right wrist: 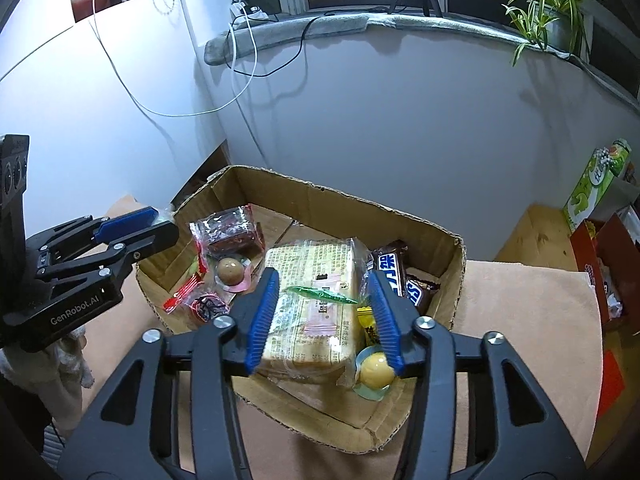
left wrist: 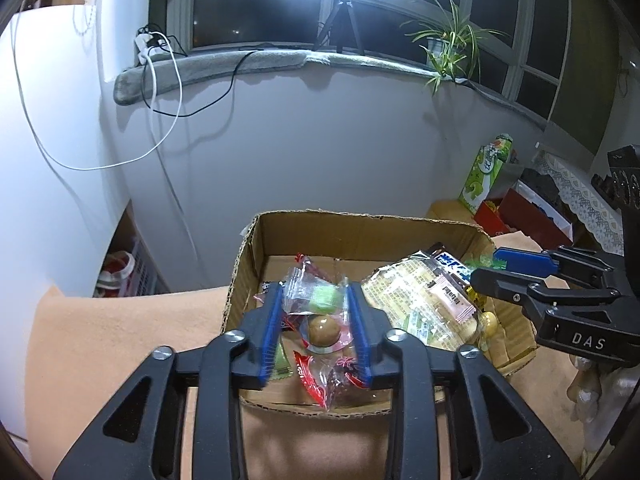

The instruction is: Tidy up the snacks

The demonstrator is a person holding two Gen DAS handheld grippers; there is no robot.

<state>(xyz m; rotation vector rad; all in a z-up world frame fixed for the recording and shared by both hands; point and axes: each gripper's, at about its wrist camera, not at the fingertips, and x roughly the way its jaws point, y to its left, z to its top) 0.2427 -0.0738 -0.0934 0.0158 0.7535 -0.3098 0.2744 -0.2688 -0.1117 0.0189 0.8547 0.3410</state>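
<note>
Your left gripper (left wrist: pixel 316 292) and right gripper (right wrist: pixel 323 280) hang over the open brown cardboard box (right wrist: pixel 400 216), jaws apart, gripping nothing. Wrapped snacks (right wrist: pixel 312 308) lie inside it.

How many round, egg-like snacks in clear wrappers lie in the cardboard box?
2. A brown egg lies left of the big biscuit pack; a yellow egg sits at the pack's near right corner, beside the right gripper. Others may be hidden underneath.

snacks: wrapped candies (left wrist: pixel 320 300), cracker pack (right wrist: pixel 312 304), chocolate bar (right wrist: pixel 396 276) | lying in cardboard box (right wrist: pixel 344 204)
</note>
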